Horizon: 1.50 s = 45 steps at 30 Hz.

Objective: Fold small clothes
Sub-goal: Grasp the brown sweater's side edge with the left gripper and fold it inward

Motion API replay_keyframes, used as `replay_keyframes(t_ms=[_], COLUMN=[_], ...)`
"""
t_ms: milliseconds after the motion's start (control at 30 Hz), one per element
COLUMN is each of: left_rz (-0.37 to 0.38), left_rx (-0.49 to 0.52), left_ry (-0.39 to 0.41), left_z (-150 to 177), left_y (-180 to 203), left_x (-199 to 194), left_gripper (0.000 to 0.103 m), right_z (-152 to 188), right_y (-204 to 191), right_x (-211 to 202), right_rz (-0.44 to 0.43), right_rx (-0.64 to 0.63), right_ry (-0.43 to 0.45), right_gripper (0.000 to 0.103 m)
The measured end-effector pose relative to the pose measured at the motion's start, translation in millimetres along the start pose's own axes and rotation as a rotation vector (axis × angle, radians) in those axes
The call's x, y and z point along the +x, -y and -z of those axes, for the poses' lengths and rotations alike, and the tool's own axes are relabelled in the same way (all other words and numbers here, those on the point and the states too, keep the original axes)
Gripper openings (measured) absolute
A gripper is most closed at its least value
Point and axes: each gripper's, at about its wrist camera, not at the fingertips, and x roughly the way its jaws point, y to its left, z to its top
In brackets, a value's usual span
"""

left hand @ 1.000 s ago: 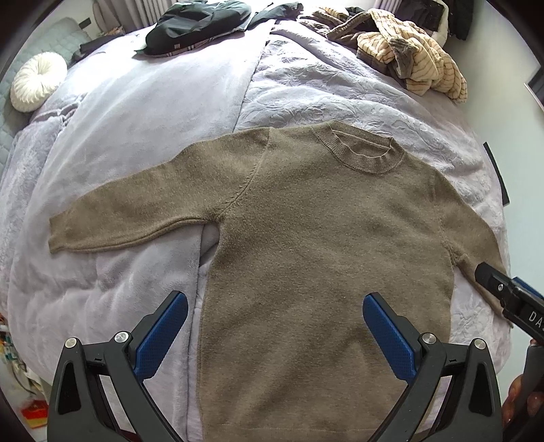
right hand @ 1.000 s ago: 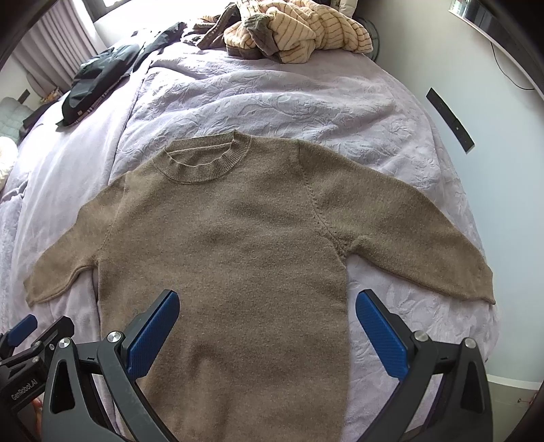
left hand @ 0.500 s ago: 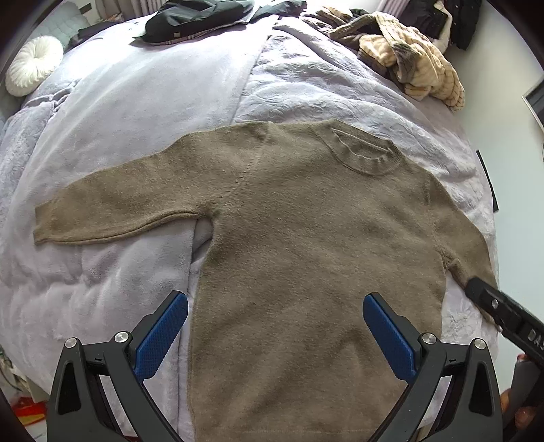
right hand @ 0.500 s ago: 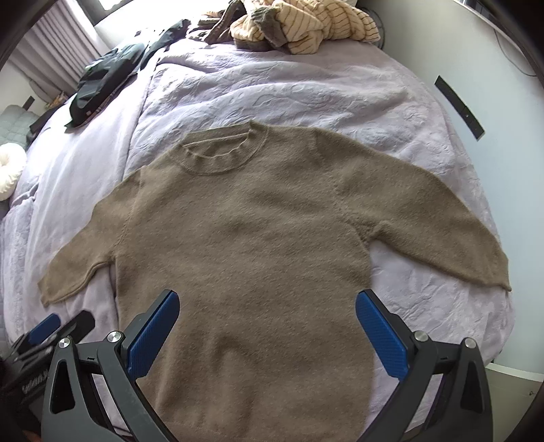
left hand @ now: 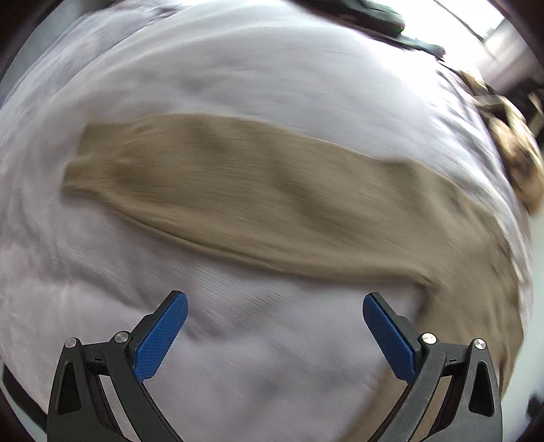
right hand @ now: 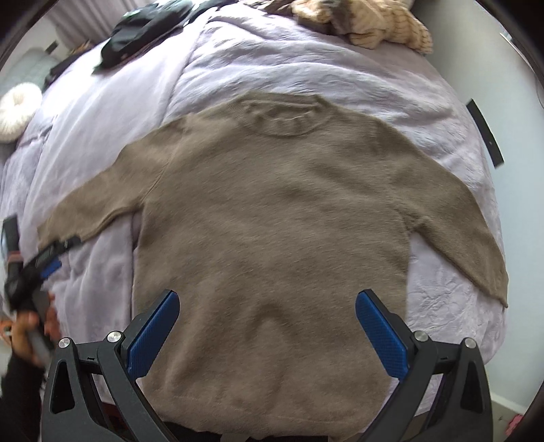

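Note:
A brown knitted sweater (right hand: pixel 272 221) lies flat and face up on a lilac bedspread (right hand: pixel 306 61), both sleeves spread out. My right gripper (right hand: pixel 267 319) hangs open over the sweater's lower body, nothing between its blue pads. In the left wrist view, which is blurred by motion, the sweater's left sleeve (left hand: pixel 238 190) stretches across the bedspread (left hand: pixel 238 68) with its cuff at the left. My left gripper (left hand: pixel 275 323) is open over bare bedspread just short of that sleeve. The same left gripper (right hand: pixel 40 261) shows at the left edge of the right wrist view, near the sleeve's cuff, held by a hand.
A heap of striped beige clothes (right hand: pixel 374 23) lies at the far right of the bed and dark garments (right hand: pixel 142 27) at the far left. A round white cushion (right hand: pixel 17 108) sits off the bed's left side. A pale wall (right hand: pixel 523 170) runs along the right edge.
My left gripper has swung fast to the left, from over the sweater's body to the left sleeve. The right gripper has shifted slightly and stays open over the body.

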Motion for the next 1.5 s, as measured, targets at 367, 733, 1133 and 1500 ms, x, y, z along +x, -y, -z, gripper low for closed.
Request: replay_keyframes(t_ms=[367,733,1133,1500], left_rz=[0.065,0.293,0.489,0.254], left_rx=[-0.254,-0.091,0.394,0.618], left_ry=[0.137,0.280,0.283,0.028], left_z=[-43,-43,-5,86], left_y=[-66,-30,215,347], left_x=[25,-29,-78,14], left_gripper=[0.072,0.011,0.011,0.026], right_z=[19,21,32,67], right_y=[-48,-19,62,162], right_x=[6,15,29,48], right_rz=[0.051,-0.017,-0.109,-0.073], right_rx=[-0.073,-0.018,0.121,0.290], right_ry=[-0.081,-0.103,-0.085,-0.105], right_gripper=[0.103,0.103,0.103,0.103])
